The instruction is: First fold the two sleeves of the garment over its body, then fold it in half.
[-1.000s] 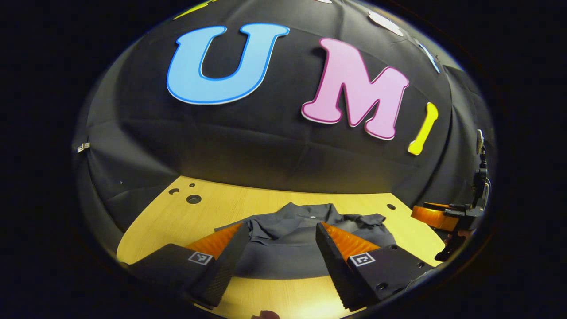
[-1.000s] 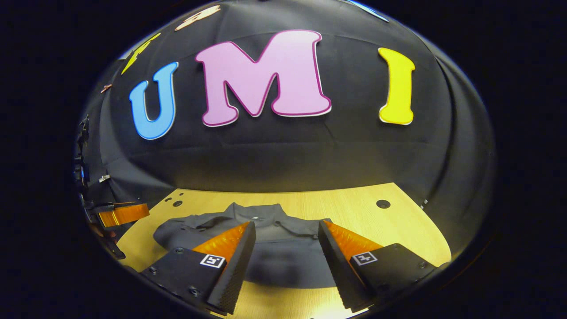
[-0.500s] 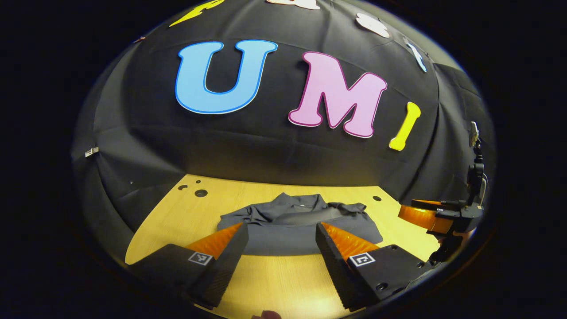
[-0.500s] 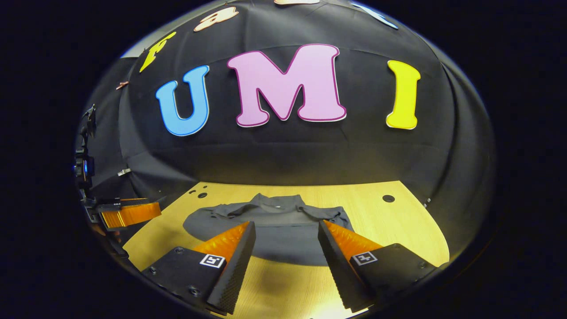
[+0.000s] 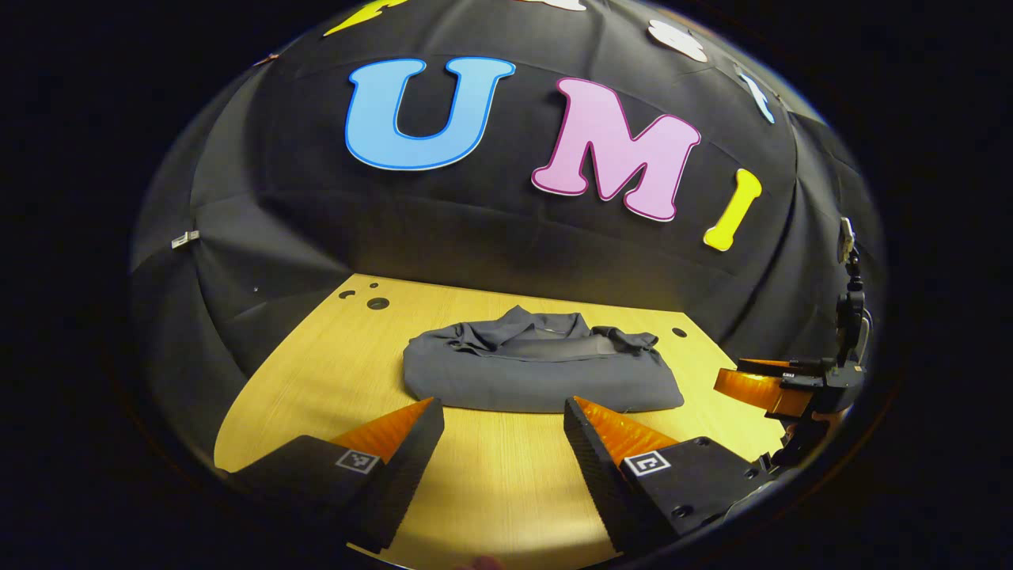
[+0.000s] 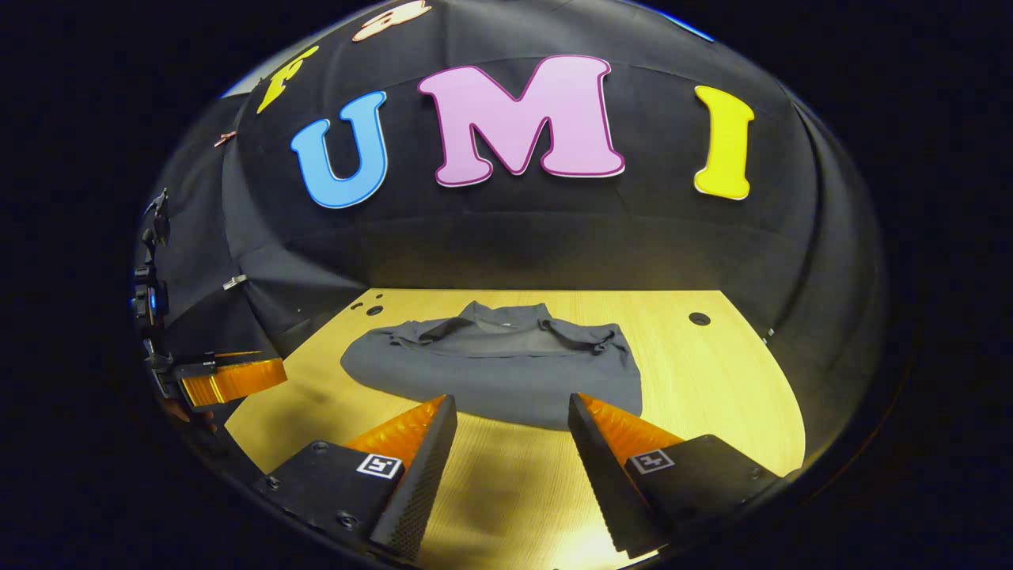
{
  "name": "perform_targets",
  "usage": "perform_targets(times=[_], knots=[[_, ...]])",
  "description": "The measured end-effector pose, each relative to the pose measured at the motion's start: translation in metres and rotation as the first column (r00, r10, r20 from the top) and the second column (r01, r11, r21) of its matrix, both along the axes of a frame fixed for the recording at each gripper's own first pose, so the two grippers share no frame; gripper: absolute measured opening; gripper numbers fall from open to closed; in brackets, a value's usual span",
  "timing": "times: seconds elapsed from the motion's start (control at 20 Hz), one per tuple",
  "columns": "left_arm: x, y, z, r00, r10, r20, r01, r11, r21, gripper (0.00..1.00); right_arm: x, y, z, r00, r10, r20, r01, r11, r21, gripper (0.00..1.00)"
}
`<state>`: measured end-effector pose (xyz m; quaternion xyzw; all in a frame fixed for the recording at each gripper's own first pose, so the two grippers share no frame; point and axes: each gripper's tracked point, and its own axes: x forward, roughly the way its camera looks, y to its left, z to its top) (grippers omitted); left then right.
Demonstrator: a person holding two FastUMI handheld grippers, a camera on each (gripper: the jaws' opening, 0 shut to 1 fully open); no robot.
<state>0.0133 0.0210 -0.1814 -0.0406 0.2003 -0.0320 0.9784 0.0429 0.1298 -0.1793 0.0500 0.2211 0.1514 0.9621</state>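
A dark grey collared garment [image 5: 538,368] lies folded into a compact rectangle on the wooden table [image 5: 332,372], collar toward the booth wall. In the right gripper view the same garment [image 6: 498,364] sits just beyond my fingers. My left gripper [image 5: 500,412] is open and hangs above the table a short way in front of the garment's near edge, holding nothing. My right gripper [image 6: 510,408] is open too, close to the near edge and apart from it. The right gripper [image 5: 772,388] also appears at the far right of the left gripper view, and the left gripper [image 6: 229,380] at the far left of the right gripper view.
Round holes mark the table at the back left [image 5: 377,303] and back right [image 6: 699,318]. Black cloth wall closes the table's far side. Bare wood lies between the garment and the table's near edge.
Both grippers have drawn back toward the table's near edge and risen; the garment, earlier between and under the fingers, now lies wholly beyond them. Both stayed open.
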Motion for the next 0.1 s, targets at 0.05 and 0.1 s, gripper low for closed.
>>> perform_targets(times=[0.05,0.1], knots=[[0.0,0.002,-0.0029,1.0,0.009,-0.006,-0.009,1.0,0.002,0.96,0.0003,0.0013,-0.0004,1.0,0.012,-0.001,-0.013,1.0,-0.002,0.88],[-0.0006,0.003,-0.0051,1.0,0.019,-0.013,-0.019,1.0,0.001,0.96,-0.0004,0.0027,-0.0025,1.0,0.025,-0.003,-0.025,1.0,-0.005,0.88]])
